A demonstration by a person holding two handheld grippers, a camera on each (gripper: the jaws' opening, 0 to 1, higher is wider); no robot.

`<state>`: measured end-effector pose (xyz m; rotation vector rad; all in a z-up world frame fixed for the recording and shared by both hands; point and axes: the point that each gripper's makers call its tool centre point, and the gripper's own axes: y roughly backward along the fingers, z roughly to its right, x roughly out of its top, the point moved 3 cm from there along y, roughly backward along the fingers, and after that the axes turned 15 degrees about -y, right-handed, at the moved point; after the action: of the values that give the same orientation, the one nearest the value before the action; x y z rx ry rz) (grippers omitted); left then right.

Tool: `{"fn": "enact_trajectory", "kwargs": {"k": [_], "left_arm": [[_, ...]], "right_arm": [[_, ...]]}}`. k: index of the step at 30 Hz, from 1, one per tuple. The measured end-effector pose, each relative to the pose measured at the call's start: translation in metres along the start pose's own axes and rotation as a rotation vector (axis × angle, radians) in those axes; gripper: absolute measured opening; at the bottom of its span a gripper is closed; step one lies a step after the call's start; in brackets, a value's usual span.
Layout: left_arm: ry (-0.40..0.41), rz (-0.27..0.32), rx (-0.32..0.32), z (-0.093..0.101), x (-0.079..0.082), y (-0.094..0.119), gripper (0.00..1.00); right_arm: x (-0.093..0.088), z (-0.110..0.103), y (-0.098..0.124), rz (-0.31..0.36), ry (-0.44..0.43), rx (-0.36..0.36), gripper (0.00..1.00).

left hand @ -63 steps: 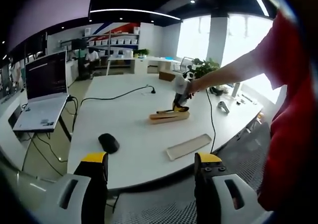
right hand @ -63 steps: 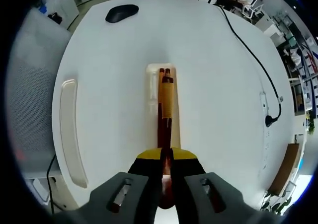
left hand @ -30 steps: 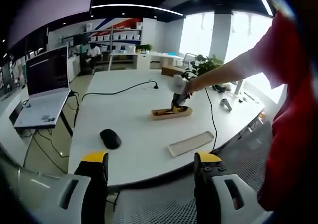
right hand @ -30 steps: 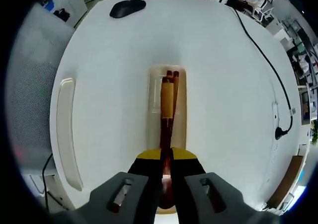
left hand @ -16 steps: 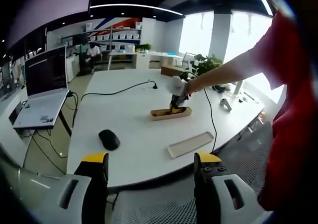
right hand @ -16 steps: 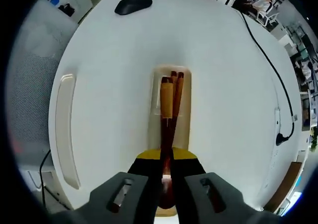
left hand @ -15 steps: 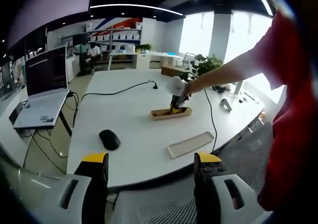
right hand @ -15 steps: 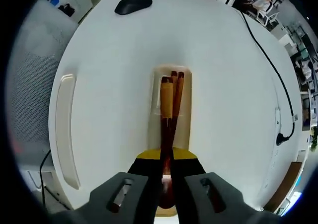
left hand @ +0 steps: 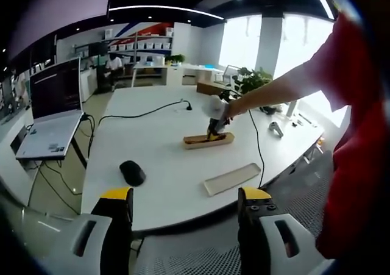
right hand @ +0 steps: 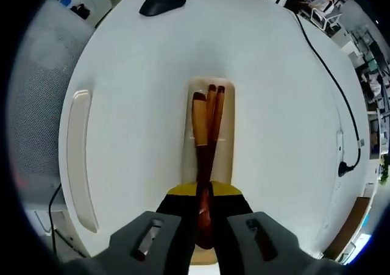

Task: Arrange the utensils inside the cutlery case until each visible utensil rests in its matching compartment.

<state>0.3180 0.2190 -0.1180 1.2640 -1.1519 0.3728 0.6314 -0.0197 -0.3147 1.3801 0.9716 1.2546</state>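
Our right gripper (right hand: 204, 197) clamps wooden utensils (right hand: 206, 128) over the cutlery case (right hand: 226, 147); our left gripper (left hand: 186, 203) hangs wide apart.

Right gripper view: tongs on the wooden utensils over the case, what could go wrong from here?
1. The wooden utensils fan apart at their far ends; released so, they may settle crossed in the cutlery case.
2. The right gripper grips them as one bundle, so pulling away could drag one out.
3. The case could slide on the table.

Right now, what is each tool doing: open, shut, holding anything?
Left tool: open, empty, held back off the white table.
Right tool: shut on the brown wooden utensils, over the beige cutlery case.
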Motion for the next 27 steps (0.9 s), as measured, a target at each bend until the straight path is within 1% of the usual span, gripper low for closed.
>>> {"fn": "enact_trajectory", "kwargs": {"k": [3,7,11,14,19,24,27], "left_arm": [[-0.004,-0.003,0.001,-0.001,0.000,0.001,0.72],[-0.006,-0.003,0.002,-0.002,-0.001,0.002,0.72],[-0.009,0.003,0.003,-0.002,0.001,0.003,0.72],[-0.014,0.007,0.001,-0.002,0.002,0.003,0.72],[-0.024,0.021,-0.001,-0.001,0.005,0.004,0.72],[-0.036,0.031,-0.008,-0.001,0.007,0.006,0.72],[-0.040,0.040,-0.012,-0.001,0.009,0.006,0.72]], "right_arm": [[0.001,-0.003,0.004,0.012,-0.009,0.005,0.04],[0.000,0.000,0.007,0.020,-0.023,-0.007,0.04],[0.002,0.003,0.014,0.047,-0.061,-0.017,0.04],[0.003,0.006,0.019,0.059,-0.072,-0.034,0.04],[0.001,0.012,0.036,0.074,-0.098,-0.057,0.05],[-0.004,0.020,0.044,0.096,-0.132,-0.072,0.05],[-0.006,0.019,0.052,0.106,-0.139,-0.080,0.05]]}}
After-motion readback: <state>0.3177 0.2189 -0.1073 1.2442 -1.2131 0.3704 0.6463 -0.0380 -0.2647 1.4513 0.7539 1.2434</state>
